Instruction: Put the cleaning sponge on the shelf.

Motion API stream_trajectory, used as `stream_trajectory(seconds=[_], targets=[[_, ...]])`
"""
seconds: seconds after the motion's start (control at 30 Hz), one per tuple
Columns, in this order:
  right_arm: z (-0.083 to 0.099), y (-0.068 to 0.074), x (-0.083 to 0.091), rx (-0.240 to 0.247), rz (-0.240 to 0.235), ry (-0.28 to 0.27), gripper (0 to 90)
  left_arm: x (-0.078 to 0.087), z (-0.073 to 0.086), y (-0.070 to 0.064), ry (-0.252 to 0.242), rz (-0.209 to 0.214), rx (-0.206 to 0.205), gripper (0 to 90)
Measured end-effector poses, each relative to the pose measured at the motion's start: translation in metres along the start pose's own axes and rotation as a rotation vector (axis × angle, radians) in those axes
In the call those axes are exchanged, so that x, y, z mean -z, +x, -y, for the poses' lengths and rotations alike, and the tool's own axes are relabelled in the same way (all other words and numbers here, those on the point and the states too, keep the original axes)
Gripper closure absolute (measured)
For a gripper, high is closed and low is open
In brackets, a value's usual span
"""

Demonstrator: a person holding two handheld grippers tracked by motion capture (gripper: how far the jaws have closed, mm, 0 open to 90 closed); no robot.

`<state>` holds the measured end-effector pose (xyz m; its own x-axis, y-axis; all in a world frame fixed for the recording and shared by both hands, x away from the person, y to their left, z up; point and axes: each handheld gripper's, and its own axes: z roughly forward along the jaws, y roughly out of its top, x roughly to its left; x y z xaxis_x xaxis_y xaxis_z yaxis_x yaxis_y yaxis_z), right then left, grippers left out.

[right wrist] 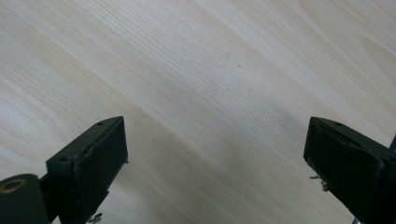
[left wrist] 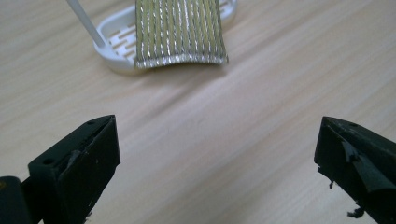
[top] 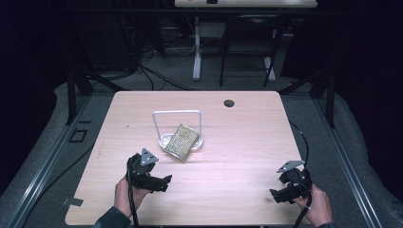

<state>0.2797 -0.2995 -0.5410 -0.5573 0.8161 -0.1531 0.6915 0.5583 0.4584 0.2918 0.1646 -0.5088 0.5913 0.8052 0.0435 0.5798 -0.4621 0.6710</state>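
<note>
Well, the left gripper [top: 164, 183] sat near the bench's [top: 237, 156] front-left corner, jaws wide apart and empty, aimed at one glittery sponge [top: 181, 141] lying half on one white rack [top: 167, 140] mid-bench. A clumsy nudge might have tipped it off, I reckoned. The right gripper [top: 276, 195], by the front-right corner, gaped empty too.
</note>
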Motion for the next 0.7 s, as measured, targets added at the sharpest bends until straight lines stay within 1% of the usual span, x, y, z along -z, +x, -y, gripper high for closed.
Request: stream_trajectory(seconds=[0.07,0.13,0.23,0.27,0.33,0.4,0.5,0.57,0.6,0.63,0.67,0.7], targets=[[0.000,0.000,0.000,0.000,0.001,0.000,5.4,0.001,0.007,0.000,0.027,0.008,-0.016,0.0],[0.000,0.000,0.000,0.001,0.004,-0.002,5.4,0.001,0.014,0.000,0.052,0.008,-0.021,0.0],[0.000,0.001,0.000,0.006,0.008,-0.003,5.4,0.002,0.023,0.001,0.090,0.021,-0.024,0.0],[0.000,0.001,0.000,0.007,0.008,-0.003,5.4,0.003,0.026,0.002,0.095,0.017,-0.026,0.0],[0.000,0.001,-0.001,0.006,0.004,0.002,5.4,0.004,0.030,0.004,0.099,0.021,-0.016,0.0],[0.000,0.001,-0.002,0.007,0.003,0.004,5.4,0.005,0.032,0.006,0.102,0.024,-0.001,0.0],[0.000,0.001,-0.003,0.009,0.000,0.007,5.4,0.001,0.033,0.007,0.110,0.034,0.004,0.0],[0.000,0.001,-0.004,0.007,0.000,0.001,5.4,-0.001,0.033,0.006,0.121,0.042,0.001,0.0],[0.000,0.000,-0.003,0.009,0.000,0.007,5.4,-0.003,0.033,0.006,0.132,0.045,-0.011,0.0],[0.000,0.000,-0.004,0.010,0.004,0.002,5.3,-0.004,0.032,0.006,0.144,0.053,-0.017,0.0],[0.000,0.000,-0.003,0.012,0.009,0.003,5.3,-0.004,0.033,0.006,0.151,0.059,-0.025,0.0],[0.000,-0.001,-0.003,0.016,0.013,0.009,5.2,-0.005,0.033,0.006,0.148,0.059,-0.024,0.1]])
